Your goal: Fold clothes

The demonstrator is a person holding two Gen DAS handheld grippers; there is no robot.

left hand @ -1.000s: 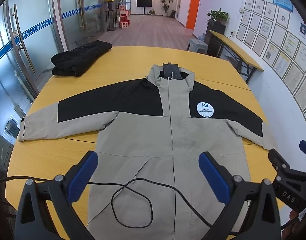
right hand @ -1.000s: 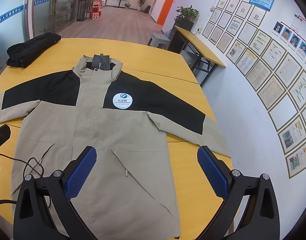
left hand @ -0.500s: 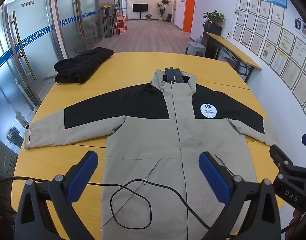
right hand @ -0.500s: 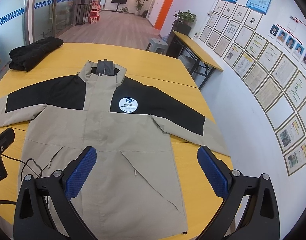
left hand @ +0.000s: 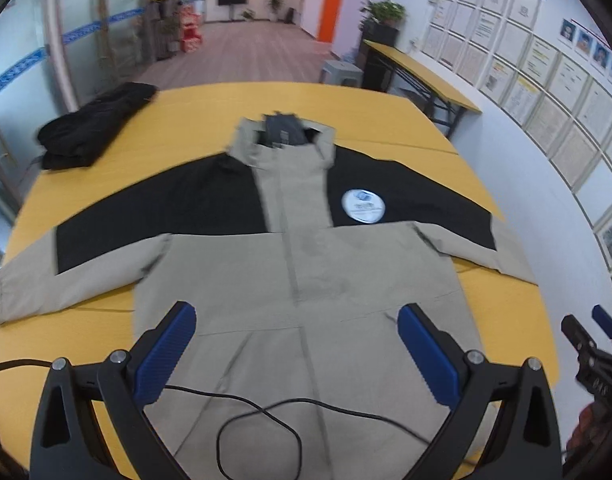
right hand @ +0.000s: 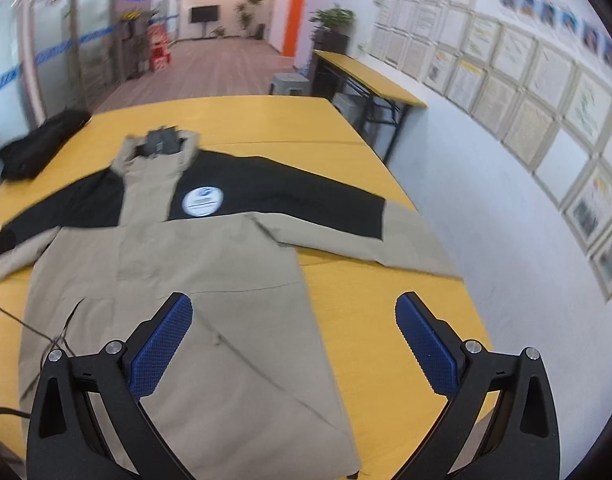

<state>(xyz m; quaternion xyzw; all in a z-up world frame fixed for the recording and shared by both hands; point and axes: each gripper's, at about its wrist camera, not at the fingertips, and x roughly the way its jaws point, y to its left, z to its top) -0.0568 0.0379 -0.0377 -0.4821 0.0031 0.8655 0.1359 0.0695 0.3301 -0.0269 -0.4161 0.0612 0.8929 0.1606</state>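
While the jacket (left hand: 297, 264) lay spread flat and face up on the yellow bench (left hand: 502, 312), both sleeves out to the sides and its collar at the far end, we held both pairs of tongs spread wide and gripping nothing. Our left tongs (left hand: 295, 350) hovered over the jacket's lower front, and our right tongs (right hand: 293, 342) hung past the jacket's right hem edge, half over cloth and half over bare bench. No fold showed anywhere in the jacket.

We judged the black cable (left hand: 261, 428) looped across the jacket's lower front to be the chief hazard: if a fold were taken across the hem, that loop could be trapped inside or drag the cloth askew. The fabric looked stiff and slick, so a pinch through one layer might slip, or a pinch too deep might catch front and back together and pull the whole body out of square. The right sleeve (right hand: 370, 236) reached close to the bench edge beside the wall, where a careless tug might send it over the side.

Both views were smeared by motion, so we could not read the round white badge (left hand: 363, 206) on the jacket's chest. The jacket's near hem was cut off behind the tongs' frames in the left view. A dark bundle (left hand: 93, 124) beyond the jacket's left shoulder looked like another garment, though we could not tell whether it was folded.
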